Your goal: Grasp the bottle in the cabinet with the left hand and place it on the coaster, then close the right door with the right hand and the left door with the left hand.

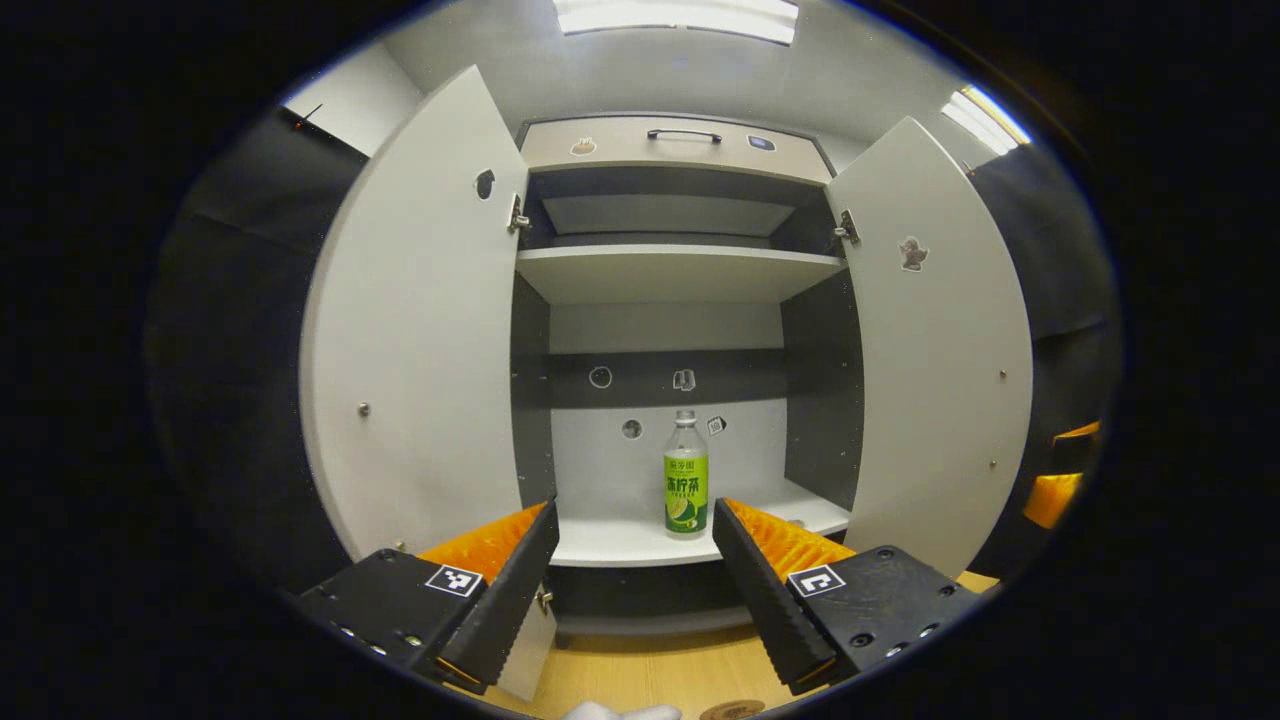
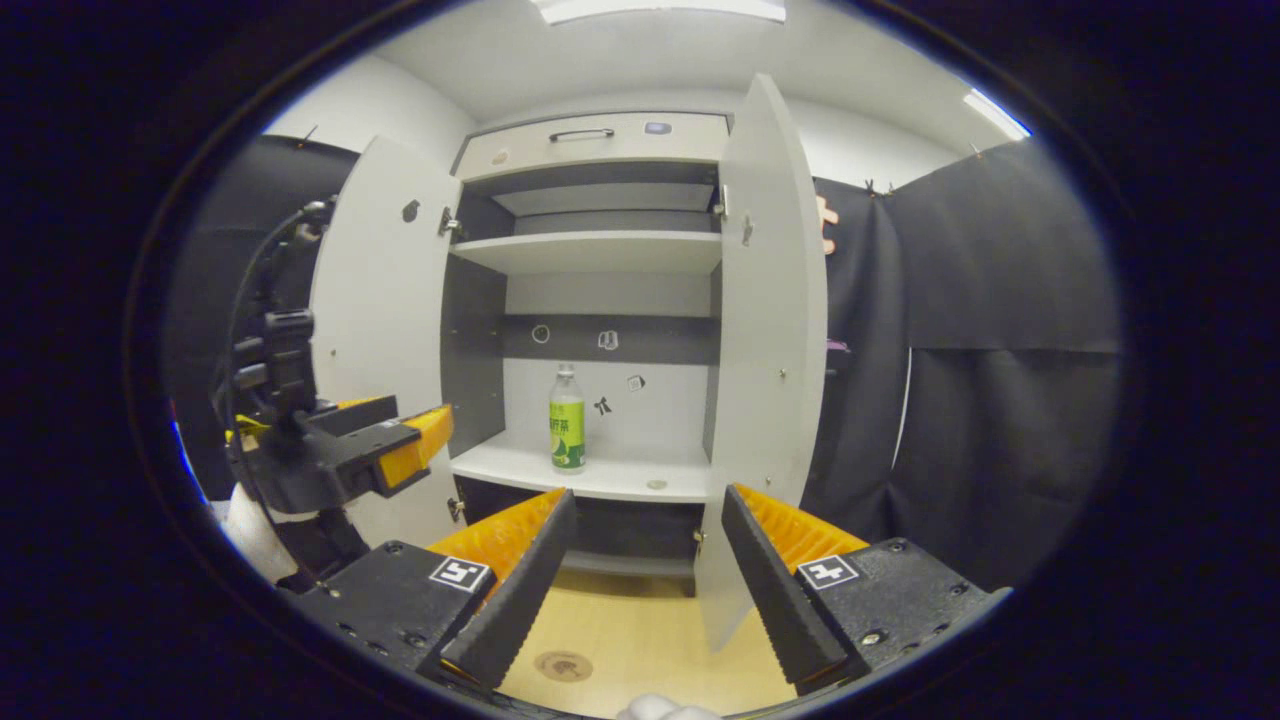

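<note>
A clear bottle [image 1: 686, 474] with a green label stands upright on the lower shelf [image 1: 620, 540] of a white cabinet whose left door [image 1: 420, 320] and right door [image 1: 935, 340] both hang open. My left gripper [image 1: 635, 525] is open, short of the shelf, with the bottle seen between its fingers farther off. In the right gripper view the bottle [image 2: 567, 420] stands on the same shelf, and the right door [image 2: 765, 340] is edge-on in front. My right gripper [image 2: 650, 510] is open and holds nothing. The left gripper [image 2: 400, 445] hangs at the left. A round coaster [image 2: 563, 666] lies on the wooden tabletop.
An upper shelf [image 1: 680, 262] and a drawer with a dark handle [image 1: 684, 133] sit above. Black cloth walls flank the cabinet. The coaster [image 1: 732, 710] edge peeks in at the bottom of the left gripper view on the wooden tabletop [image 2: 640, 640].
</note>
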`<state>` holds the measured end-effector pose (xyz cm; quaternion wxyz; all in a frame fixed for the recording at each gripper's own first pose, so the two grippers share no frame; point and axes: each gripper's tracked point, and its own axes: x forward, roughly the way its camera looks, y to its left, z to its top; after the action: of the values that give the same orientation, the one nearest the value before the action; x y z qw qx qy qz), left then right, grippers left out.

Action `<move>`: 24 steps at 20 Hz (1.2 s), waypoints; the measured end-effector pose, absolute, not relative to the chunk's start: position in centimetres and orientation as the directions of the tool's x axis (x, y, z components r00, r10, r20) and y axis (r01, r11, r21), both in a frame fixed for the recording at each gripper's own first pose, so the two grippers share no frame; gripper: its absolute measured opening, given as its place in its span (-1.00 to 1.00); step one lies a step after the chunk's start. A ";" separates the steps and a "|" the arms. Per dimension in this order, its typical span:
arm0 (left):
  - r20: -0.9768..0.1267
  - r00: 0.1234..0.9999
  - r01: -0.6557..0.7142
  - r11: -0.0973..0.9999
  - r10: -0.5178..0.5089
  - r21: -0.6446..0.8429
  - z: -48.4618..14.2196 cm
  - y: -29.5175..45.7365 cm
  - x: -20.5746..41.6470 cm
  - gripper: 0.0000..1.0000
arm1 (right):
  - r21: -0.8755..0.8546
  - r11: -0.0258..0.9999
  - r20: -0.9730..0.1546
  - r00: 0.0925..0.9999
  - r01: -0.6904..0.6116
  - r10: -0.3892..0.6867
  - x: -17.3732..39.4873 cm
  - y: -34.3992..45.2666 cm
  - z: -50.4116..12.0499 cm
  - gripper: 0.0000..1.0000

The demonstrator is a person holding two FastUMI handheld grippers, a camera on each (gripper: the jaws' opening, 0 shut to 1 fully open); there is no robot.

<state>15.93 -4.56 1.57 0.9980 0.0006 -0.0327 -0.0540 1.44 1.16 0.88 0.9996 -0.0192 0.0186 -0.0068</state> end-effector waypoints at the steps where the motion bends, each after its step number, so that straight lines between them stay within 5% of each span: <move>1: 0.060 0.991 0.119 0.993 -0.119 -0.006 1.4 -5.4 17.7 0.90 | -0.045 0.999 -0.039 0.999 0.019 -0.021 1.2 1.1 1.0 0.94; 12: 0.022 0.993 0.113 0.994 -0.113 -0.011 -2.1 -10.9 35.2 0.89 | -0.069 0.990 -0.121 0.984 0.121 -0.129 -0.2 -2.3 -0.8 0.94; 22: -0.045 0.995 0.087 0.994 -0.090 -0.065 -4.6 -11.4 41.8 0.90 | -0.088 0.985 -0.145 0.976 0.151 -0.163 -0.4 -3.5 -2.1 0.94; 23: -0.054 0.996 0.075 0.995 -0.078 -0.058 -4.9 -11.2 42.0 0.78 | -0.088 0.984 -0.148 0.975 0.155 -0.167 -0.5 -3.6 -2.2 0.94; 24: -0.047 0.996 0.073 0.996 -0.075 -0.050 -4.7 -10.9 41.6 0.45 | -0.086 0.984 -0.147 0.975 0.157 -0.168 -0.7 -3.7 -2.2 0.94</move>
<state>41.60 -10.92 -4.69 0.9987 -0.0243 0.0244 -0.0371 -0.65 -3.72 -2.23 0.9930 -0.0372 0.0770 -0.0817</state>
